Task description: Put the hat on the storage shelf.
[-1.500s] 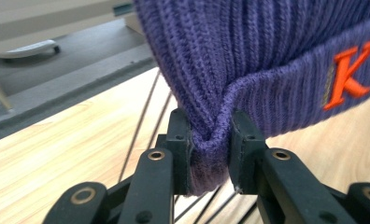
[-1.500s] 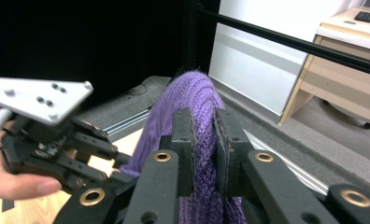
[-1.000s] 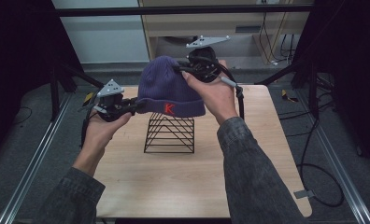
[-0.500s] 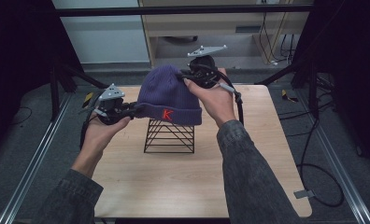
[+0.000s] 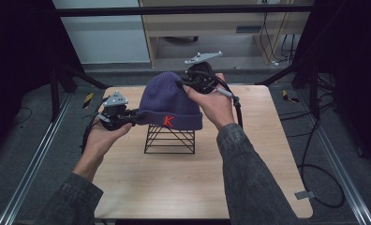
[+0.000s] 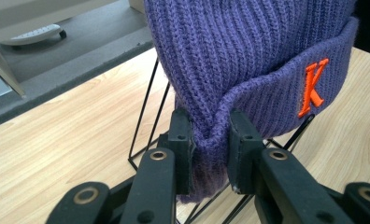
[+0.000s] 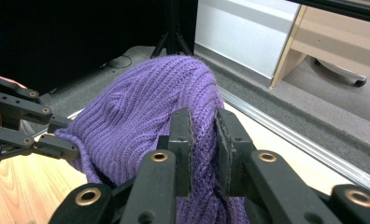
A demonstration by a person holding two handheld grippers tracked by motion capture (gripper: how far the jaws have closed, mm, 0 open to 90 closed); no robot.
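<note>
Purple rib-knit beanie [image 5: 170,104] being held over black wire-frame stand [image 5: 170,139] on wooden table [image 5: 249,154], folded cuff with orange K being pinched by left gripper [image 6: 210,140], jaws clamped, crown knit being clamped by right gripper [image 7: 202,135] above stand.

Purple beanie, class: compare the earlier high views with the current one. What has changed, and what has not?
The right gripper has lowered its side of the purple beanie toward the wire stand. Nothing was released: both it and the left gripper remain clamped on the knit. The stand stayed put on the table.
</note>
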